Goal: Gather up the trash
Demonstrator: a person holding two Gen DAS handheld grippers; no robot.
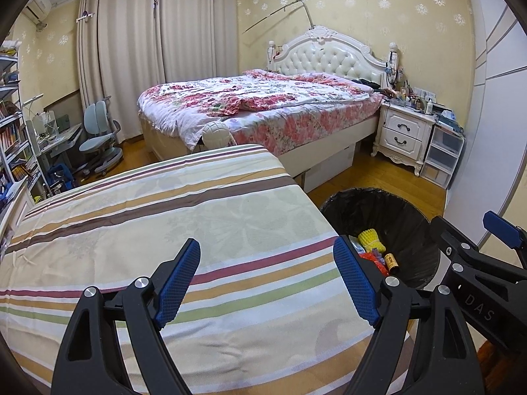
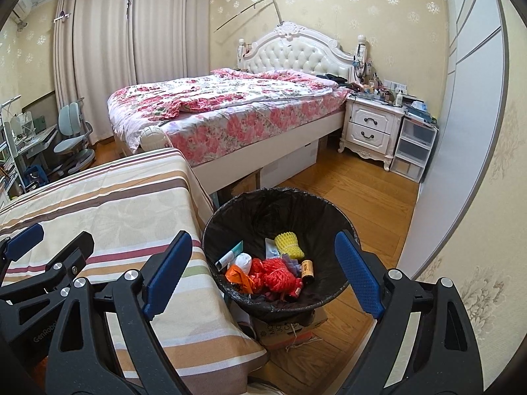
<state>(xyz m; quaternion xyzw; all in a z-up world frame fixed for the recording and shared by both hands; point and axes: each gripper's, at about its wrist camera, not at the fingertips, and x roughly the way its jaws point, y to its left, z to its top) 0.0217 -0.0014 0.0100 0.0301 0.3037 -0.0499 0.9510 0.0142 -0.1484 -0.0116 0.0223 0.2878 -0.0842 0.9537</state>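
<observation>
A round bin with a black liner (image 2: 280,193) stands on a cardboard box beside the striped cloth surface (image 2: 115,210). Inside lie a yellow foam net (image 2: 290,245), a red string bundle (image 2: 275,273), a white tube (image 2: 229,256), an orange wrapper (image 2: 237,275) and a small brown bottle (image 2: 308,269). My right gripper (image 2: 263,253) hangs open above the bin with nothing between its blue pads. My left gripper (image 1: 266,263) is open over the striped cloth (image 1: 164,217), also holding nothing. The bin (image 1: 411,227) shows at the right of the left wrist view, next to the right gripper's arm (image 1: 474,263).
A bed with a floral cover (image 2: 237,112) stands beyond the bin. A white nightstand (image 2: 370,128) and plastic drawers (image 2: 413,148) sit to its right. A pale wardrobe door (image 2: 461,131) runs along the right. A desk chair (image 1: 98,135) and bookshelves (image 1: 13,138) are at the left.
</observation>
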